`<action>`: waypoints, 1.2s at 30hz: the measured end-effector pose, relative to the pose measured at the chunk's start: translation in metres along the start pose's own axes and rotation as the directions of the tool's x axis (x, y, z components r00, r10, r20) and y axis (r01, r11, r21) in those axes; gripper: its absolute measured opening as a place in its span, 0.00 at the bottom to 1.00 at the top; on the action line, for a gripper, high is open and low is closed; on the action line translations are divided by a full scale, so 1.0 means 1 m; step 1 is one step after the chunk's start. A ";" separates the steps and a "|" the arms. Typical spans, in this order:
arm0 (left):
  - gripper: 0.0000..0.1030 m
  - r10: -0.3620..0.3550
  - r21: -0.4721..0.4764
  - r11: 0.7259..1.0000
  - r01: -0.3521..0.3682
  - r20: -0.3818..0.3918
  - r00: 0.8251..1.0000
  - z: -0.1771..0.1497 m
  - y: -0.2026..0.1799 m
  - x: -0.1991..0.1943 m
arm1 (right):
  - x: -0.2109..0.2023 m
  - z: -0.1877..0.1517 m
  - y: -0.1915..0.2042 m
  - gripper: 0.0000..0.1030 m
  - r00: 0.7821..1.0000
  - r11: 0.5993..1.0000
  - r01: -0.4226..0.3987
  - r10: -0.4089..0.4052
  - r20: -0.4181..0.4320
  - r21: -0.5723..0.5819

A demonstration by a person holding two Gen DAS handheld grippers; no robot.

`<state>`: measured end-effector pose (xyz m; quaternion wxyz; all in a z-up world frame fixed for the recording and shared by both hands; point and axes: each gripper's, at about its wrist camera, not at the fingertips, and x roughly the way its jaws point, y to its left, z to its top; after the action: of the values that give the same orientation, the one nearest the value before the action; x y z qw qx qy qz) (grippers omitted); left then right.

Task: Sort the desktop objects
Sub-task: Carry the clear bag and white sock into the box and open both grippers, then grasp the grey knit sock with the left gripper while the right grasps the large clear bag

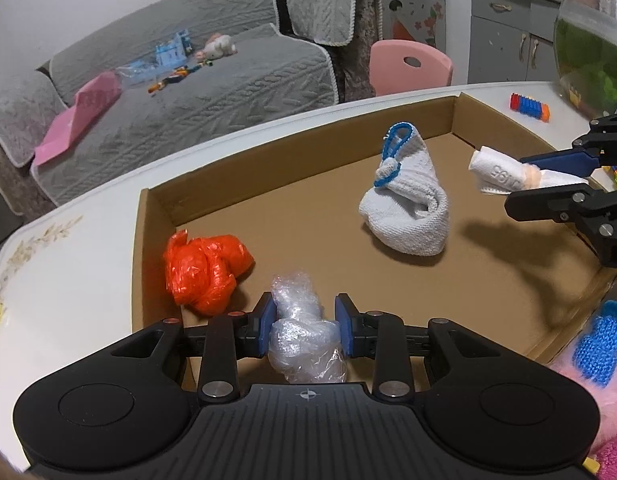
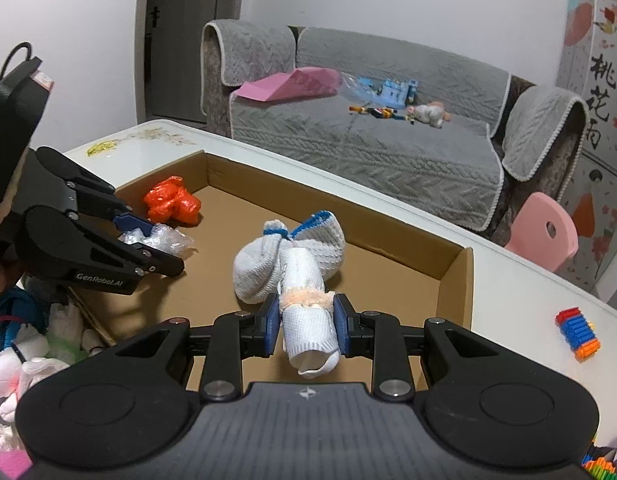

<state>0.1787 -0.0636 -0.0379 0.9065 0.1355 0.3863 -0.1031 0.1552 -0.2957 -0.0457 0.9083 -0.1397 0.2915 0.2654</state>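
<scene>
A shallow cardboard tray (image 1: 160,208) lies on the white table. In it are a crumpled orange plastic bag (image 1: 206,272) and a rolled white sock with blue trim (image 1: 408,204). My left gripper (image 1: 306,322) is shut on a clear plastic bag (image 1: 302,340), held over the tray's near edge. My right gripper (image 2: 306,320) is shut on a rolled white sock with a peach frill (image 2: 306,304), held over the tray's right side. The right gripper also shows in the left wrist view (image 1: 548,178), and the left gripper in the right wrist view (image 2: 148,240).
A toy of coloured bricks (image 1: 529,107) lies on the table beyond the tray (image 2: 456,280), and it also shows in the right wrist view (image 2: 577,334). A glass bowl (image 1: 592,44) stands at the far right. Soft toys and knitwear (image 2: 36,344) lie by the tray's near side. A pink chair (image 1: 410,66) and sofa (image 1: 188,92) stand behind.
</scene>
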 end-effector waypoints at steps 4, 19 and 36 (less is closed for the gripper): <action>0.38 0.011 0.008 1.000 -0.011 0.003 1.000 0.001 -0.002 0.001 | 0.005 -0.003 -0.004 0.25 1.000 1.000 0.006 -0.006 -0.010 0.020; 0.85 0.040 -0.007 0.999 -0.040 0.002 0.999 0.004 0.006 0.005 | 0.010 -0.006 -0.002 0.31 1.000 0.999 0.028 -0.028 -0.007 0.032; 1.00 0.059 -0.085 0.995 -0.042 0.210 0.976 -0.021 0.055 -0.102 | -0.073 -0.019 -0.008 0.74 0.990 0.998 0.063 -0.066 0.121 0.028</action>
<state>0.1114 0.0038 0.0317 0.9497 0.0969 0.2874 -0.0784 0.1002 -0.3396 -0.0159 0.9342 -0.1215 0.2341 0.2404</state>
